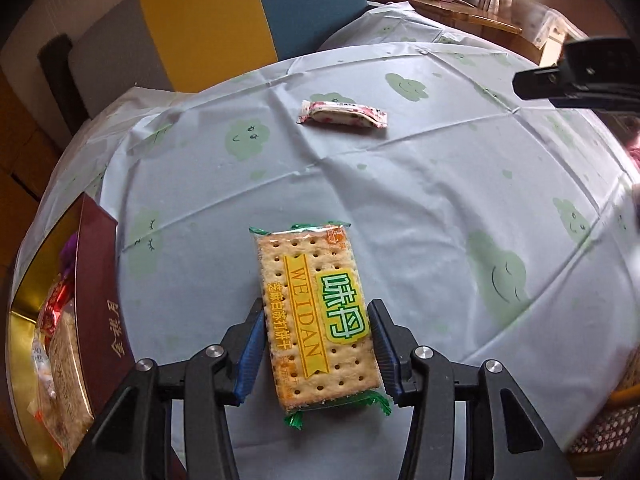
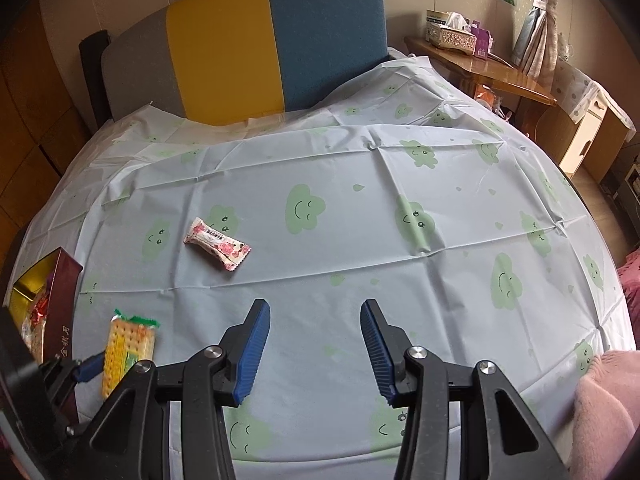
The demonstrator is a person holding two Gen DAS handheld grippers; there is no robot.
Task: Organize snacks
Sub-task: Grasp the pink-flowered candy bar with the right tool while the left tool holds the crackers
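A cracker pack (image 1: 316, 316) with yellow and green print lies between the pads of my left gripper (image 1: 318, 334), which is shut on its near half just above the cloth. The pack also shows in the right wrist view (image 2: 126, 350) at the left. A small pink flowered candy wrapper (image 1: 342, 115) lies farther out on the cloth, also in the right wrist view (image 2: 218, 249). A maroon box (image 1: 102, 312) with a gold inside holds several snacks at the left. My right gripper (image 2: 316, 344) is open and empty above the cloth.
The table is covered by a pale blue cloth with green clouds (image 2: 360, 220). A yellow, blue and grey headboard (image 2: 260, 40) stands behind. A wooden desk with tissue boxes (image 2: 460, 36) is at the back right. A pink fabric (image 2: 604, 408) lies at the right edge.
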